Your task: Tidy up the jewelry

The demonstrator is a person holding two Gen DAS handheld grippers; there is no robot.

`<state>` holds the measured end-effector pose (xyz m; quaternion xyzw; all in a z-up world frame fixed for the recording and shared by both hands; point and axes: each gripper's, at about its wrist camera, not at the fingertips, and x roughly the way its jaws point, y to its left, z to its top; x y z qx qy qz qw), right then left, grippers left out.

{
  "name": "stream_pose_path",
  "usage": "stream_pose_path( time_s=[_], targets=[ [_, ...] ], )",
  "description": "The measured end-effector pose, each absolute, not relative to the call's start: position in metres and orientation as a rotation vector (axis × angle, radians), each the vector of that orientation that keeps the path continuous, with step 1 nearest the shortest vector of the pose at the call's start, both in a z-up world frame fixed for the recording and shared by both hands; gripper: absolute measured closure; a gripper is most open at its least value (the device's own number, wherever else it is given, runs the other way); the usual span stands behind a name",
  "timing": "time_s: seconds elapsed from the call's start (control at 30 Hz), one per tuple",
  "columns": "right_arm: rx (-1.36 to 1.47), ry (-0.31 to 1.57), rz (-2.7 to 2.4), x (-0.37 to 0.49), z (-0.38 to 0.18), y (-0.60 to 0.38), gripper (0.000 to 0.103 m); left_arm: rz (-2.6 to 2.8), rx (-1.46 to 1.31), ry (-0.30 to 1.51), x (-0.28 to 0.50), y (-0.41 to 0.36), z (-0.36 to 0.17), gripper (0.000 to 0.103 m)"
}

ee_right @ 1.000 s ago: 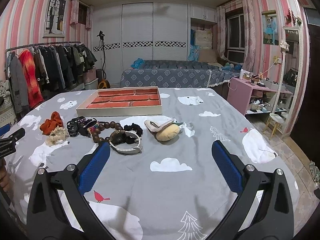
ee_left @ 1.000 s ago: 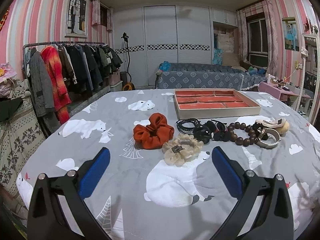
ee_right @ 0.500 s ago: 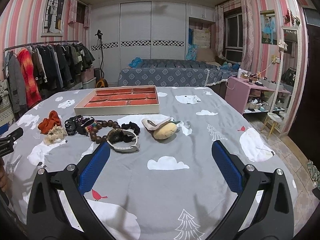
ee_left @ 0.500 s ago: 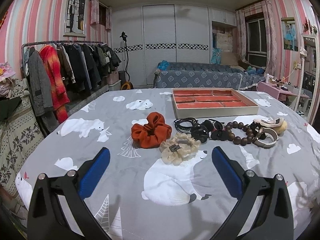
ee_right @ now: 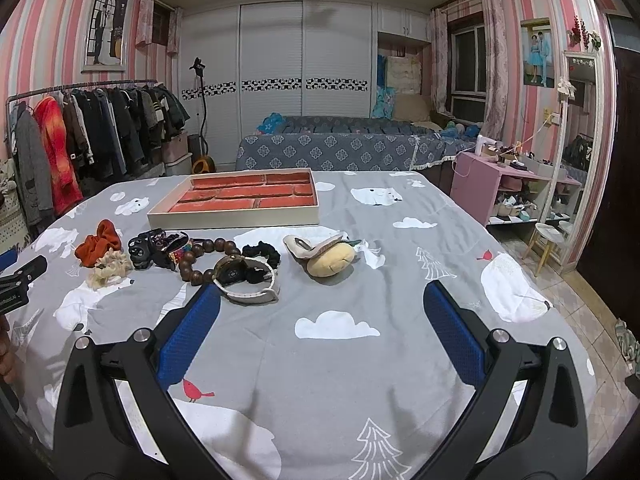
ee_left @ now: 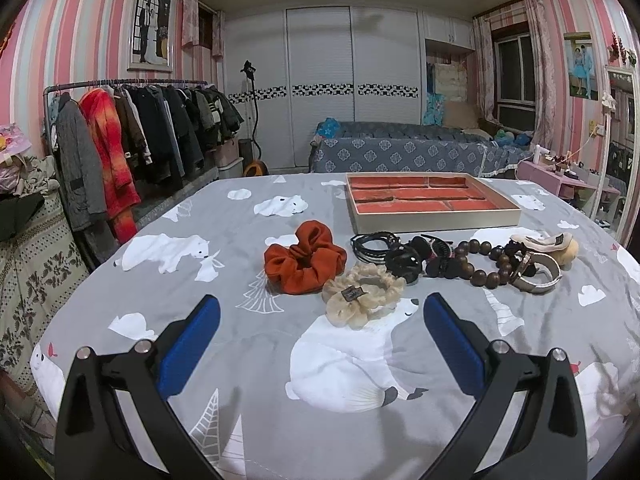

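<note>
Opening step, nothing yet sorted: left gripper (ee_left: 320, 320) and right gripper (ee_right: 320, 308), both spread wide and empty, hover short of the row of accessories, beige scrunchie (ee_left: 362, 294) nearest, before the empty compartmented tray (ee_left: 432, 204); next, 1 gripper must advance and pinch a piece.

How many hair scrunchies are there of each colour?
Orange scrunchie: 1
Beige scrunchie: 1
Black scrunchie: 1
Total: 3
</note>
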<state>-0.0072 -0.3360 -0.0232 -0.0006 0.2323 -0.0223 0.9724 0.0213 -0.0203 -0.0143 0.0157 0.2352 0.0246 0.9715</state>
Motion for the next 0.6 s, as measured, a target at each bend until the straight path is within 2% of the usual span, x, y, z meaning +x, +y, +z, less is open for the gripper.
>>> stream_pose_path(
  time_s=[0.6],
  targets=[
    [0.012,0.468,-0.055,-0.0022,-0.0292,-0.3381,0.004,0.049,0.041,0.487,0.0284,-0.0260,-0.0169,0.004]
  ],
)
